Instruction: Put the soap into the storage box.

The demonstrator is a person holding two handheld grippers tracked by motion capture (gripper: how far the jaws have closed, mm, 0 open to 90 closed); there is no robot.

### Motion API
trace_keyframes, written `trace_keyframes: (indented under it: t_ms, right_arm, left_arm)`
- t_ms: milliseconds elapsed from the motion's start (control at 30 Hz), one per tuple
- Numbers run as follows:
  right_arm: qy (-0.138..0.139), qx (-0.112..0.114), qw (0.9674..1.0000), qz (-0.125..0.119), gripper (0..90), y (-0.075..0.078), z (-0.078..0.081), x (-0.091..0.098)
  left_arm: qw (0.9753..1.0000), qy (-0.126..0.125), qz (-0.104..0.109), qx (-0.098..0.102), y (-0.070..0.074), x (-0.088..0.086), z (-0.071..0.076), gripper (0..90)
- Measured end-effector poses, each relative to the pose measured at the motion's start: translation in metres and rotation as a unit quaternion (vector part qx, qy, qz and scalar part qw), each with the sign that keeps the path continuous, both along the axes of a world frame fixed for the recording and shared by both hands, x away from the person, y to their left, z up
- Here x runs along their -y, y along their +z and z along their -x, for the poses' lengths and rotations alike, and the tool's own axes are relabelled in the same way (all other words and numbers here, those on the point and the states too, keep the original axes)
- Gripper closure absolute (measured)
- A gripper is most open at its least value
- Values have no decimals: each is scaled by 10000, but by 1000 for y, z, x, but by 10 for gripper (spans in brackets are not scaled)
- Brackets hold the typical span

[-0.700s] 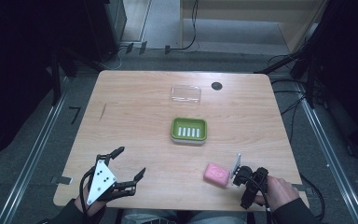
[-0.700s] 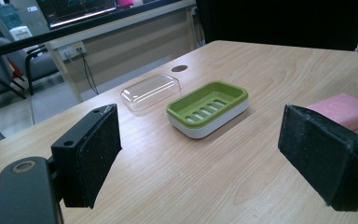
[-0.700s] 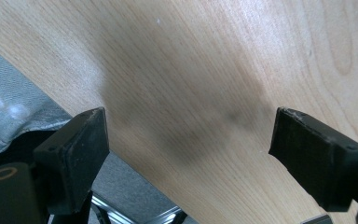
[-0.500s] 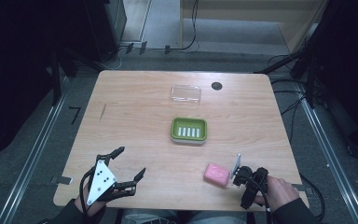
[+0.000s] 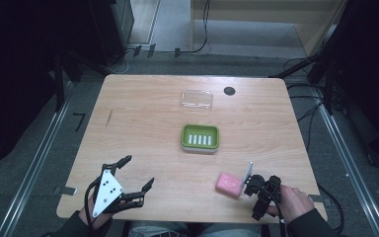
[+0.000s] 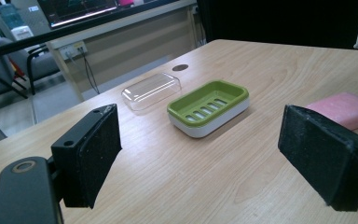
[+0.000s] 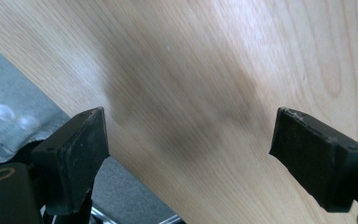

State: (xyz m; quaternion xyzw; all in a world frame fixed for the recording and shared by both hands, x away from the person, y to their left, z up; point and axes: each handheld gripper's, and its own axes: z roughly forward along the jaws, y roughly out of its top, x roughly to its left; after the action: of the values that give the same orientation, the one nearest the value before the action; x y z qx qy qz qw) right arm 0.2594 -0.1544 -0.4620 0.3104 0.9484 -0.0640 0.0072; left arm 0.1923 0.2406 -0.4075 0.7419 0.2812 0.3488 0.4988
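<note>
While both grippers, left [image 5: 137, 174] & right [image 7: 189, 154], gape wide, pink soap bar [image 5: 229, 184] lies flat nr right one.

Bright tabletop [image 5: 148, 123], dark surroundings, blurred right gripper view

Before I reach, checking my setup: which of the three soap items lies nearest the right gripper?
The pink soap bar, right beside the right gripper. The green dish and clear lid lie farther up the table.

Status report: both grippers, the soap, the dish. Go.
Left gripper open, empty, near table edge. Right gripper open, empty, beside pink soap, not touching. Green soap dish mid-table, empty; clear lid behind it. Path clear.
</note>
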Motion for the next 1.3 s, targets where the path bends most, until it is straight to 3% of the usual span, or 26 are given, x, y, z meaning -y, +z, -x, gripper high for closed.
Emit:
trace_keyframes:
  t_ms: [400,767,1300]
  right_arm:
    - [134,212,9992,-317,109,7,-7,-14]
    - [418,351,9972,-517,85,12,-19,-31]
    - [641,394,9943,-750,63,14,-34,-55]
  left_arm:
    - [10000,0,9,-14,0,-1,0,136]
    - [10000,-7,2,-14,0,-1,0,136]
    - [10000,-5,-1,-19,0,-1,0,136]
